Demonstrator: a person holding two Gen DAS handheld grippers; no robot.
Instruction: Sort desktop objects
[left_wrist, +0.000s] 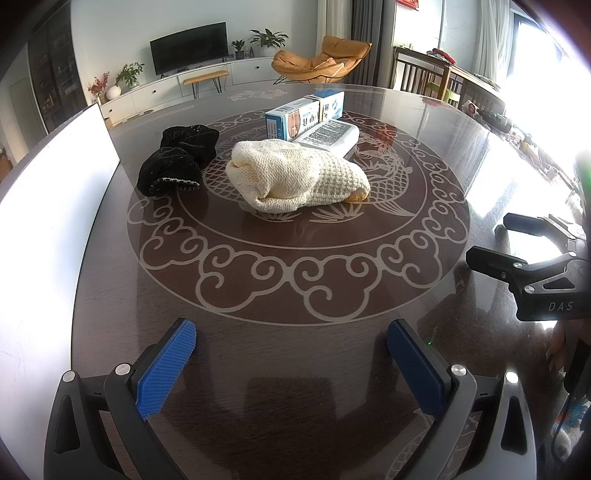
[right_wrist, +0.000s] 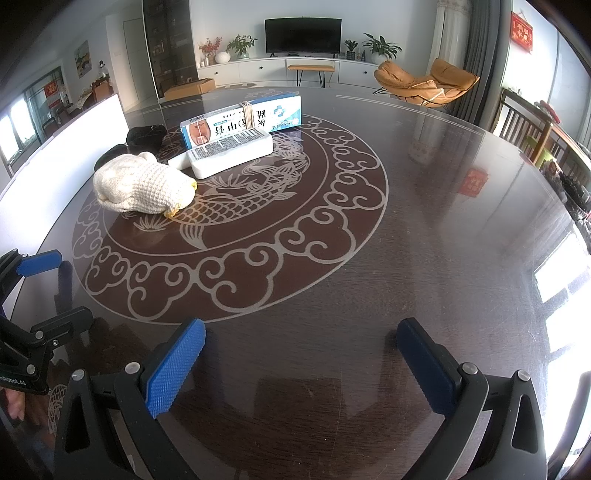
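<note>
A cream knitted cloth (left_wrist: 295, 177) lies at the middle of the dark round table (left_wrist: 295, 295); it also shows in the right wrist view (right_wrist: 144, 186). A black velvet item (left_wrist: 175, 158) lies left of it (right_wrist: 144, 136). Behind them are a white box (left_wrist: 328, 136) (right_wrist: 231, 153) and a bundle of blue-white boxes (left_wrist: 306, 110) (right_wrist: 240, 118). My left gripper (left_wrist: 291, 354) is open and empty near the table's front edge, well short of the cloth. My right gripper (right_wrist: 301, 354) is open and empty, to the right of the left one.
A white board (left_wrist: 55, 206) stands along the table's left side (right_wrist: 62, 147). The right gripper shows at the right edge of the left wrist view (left_wrist: 517, 243). Chairs and a sideboard with a TV stand beyond the table. Bright window glare falls on the table's right side.
</note>
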